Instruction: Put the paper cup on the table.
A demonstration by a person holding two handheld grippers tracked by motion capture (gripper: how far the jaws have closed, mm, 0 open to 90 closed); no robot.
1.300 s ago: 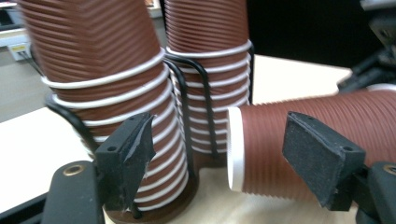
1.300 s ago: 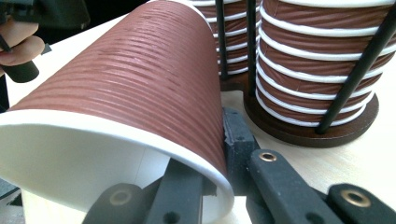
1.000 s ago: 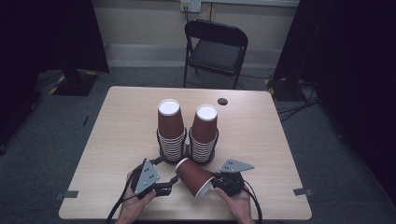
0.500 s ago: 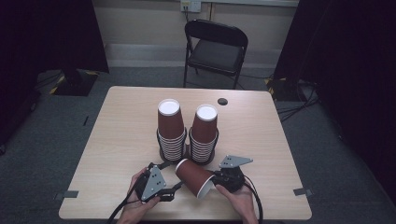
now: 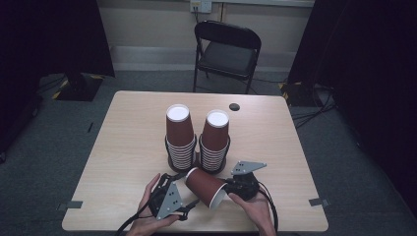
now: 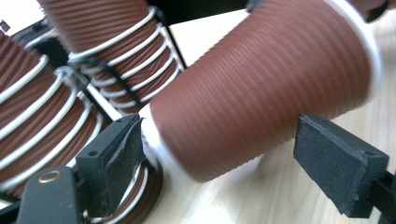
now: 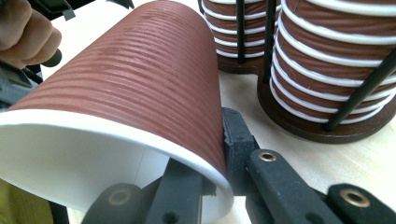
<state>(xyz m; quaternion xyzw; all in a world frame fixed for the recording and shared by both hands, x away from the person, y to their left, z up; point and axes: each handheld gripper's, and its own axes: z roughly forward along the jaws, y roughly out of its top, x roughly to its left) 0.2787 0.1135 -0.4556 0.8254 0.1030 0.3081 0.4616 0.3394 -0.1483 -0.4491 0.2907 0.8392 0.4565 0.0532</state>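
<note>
Two grippers meet over one brown paper cup (image 5: 205, 186) at the table's (image 5: 128, 142) six o'clock edge.
Right gripper (image 5: 231, 189) jaws pinch its rim; left gripper (image 5: 189, 209) jaws are spread around its base, below two cup stacks (image 5: 196, 142).

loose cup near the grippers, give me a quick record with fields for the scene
loose cup: brown ribbed paper cup, on its side, open mouth toward the person
right gripper: shut on the loose cup, one jaw inside the rim, one outside
left gripper: open, jaws either side of the cup's base end
cup stacks: two, upside down in dark wire holders
table: light wood
chair: black folding chair beyond the table
</note>
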